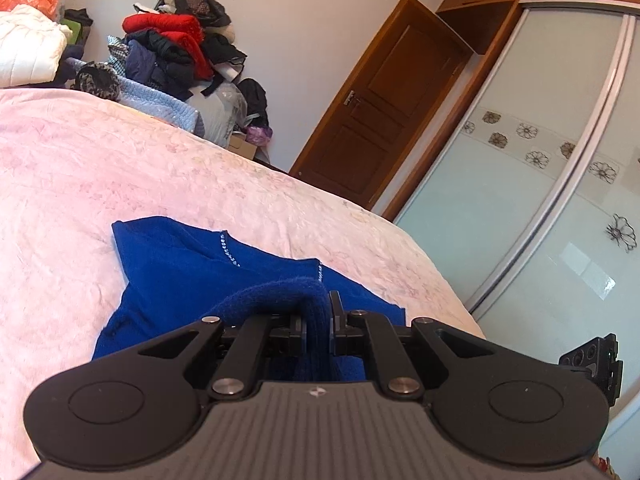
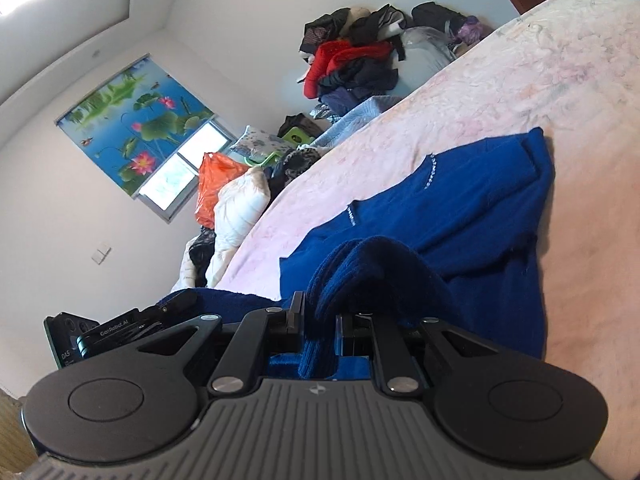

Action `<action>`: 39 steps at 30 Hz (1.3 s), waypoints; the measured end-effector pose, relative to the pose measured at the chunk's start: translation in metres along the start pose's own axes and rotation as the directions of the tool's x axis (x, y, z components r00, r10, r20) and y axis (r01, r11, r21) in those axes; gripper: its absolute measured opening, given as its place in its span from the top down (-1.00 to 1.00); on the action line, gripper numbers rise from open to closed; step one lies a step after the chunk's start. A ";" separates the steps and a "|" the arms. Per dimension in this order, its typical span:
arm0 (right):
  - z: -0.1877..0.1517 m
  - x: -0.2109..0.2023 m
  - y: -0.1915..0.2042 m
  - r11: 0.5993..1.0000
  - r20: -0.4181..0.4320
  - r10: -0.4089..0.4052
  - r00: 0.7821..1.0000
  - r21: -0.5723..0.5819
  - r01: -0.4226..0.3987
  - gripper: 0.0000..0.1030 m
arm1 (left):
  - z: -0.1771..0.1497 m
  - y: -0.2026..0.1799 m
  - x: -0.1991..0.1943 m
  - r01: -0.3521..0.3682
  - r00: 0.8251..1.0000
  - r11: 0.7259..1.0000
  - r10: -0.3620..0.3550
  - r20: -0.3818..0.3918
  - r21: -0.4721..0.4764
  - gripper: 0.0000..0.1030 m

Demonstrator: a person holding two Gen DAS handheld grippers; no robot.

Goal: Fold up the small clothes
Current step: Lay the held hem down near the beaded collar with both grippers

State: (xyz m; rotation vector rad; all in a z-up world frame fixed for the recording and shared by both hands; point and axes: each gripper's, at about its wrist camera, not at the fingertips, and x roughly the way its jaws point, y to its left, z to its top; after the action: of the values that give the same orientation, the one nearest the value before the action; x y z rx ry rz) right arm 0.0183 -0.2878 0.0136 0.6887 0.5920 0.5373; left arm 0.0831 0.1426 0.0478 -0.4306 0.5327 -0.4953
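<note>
Blue sweater (image 1: pixel 176 268) is only half-folded on your pink bedspread (image 1: pixel 60 184), left gripper (image 1: pixel 318 328) and right gripper (image 2: pixel 320 324) both clenched on its hem.

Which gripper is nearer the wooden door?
Left. The left gripper, shut on the blue garment, faces the wooden door across the bed. The right gripper grips the garment alongside, farther off.

- Sweater (image 1: pixel 180 272) lies on the bed (image 1: pixel 80 160), at 12 o'clock from both grippers.
- Clothes pile (image 1: pixel 172 40) behind the bed, at 11 o'clock.
- Wardrobe (image 1: pixel 540 160) at 2 o'clock.
</note>
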 end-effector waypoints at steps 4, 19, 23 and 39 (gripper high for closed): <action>0.014 0.018 -0.014 0.997 0.015 -0.071 0.997 0.041 0.070 0.66 | 0.009 0.006 0.021 -0.026 1.000 1.000 0.026 -0.009 -0.010 0.83; 0.050 0.064 -0.047 0.993 0.039 -0.074 0.996 0.093 0.071 0.66 | 0.041 0.029 0.082 -0.091 0.995 0.996 0.091 -0.051 -0.010 0.83; 0.059 0.072 -0.054 0.990 0.050 -0.075 0.996 0.122 0.068 0.66 | 0.048 0.031 0.096 -0.105 0.992 0.994 0.105 -0.073 0.005 0.83; 0.081 0.112 -0.088 0.972 0.038 -0.109 0.993 0.215 0.099 0.66 | 0.060 0.059 0.151 -0.152 0.980 0.988 0.146 -0.137 -0.034 0.82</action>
State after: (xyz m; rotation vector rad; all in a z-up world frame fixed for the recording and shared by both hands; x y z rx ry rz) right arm 0.1737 -0.3092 -0.0347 0.8659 0.6409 0.3608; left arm 0.2503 0.1224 0.0082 -0.3983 0.7014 -0.3700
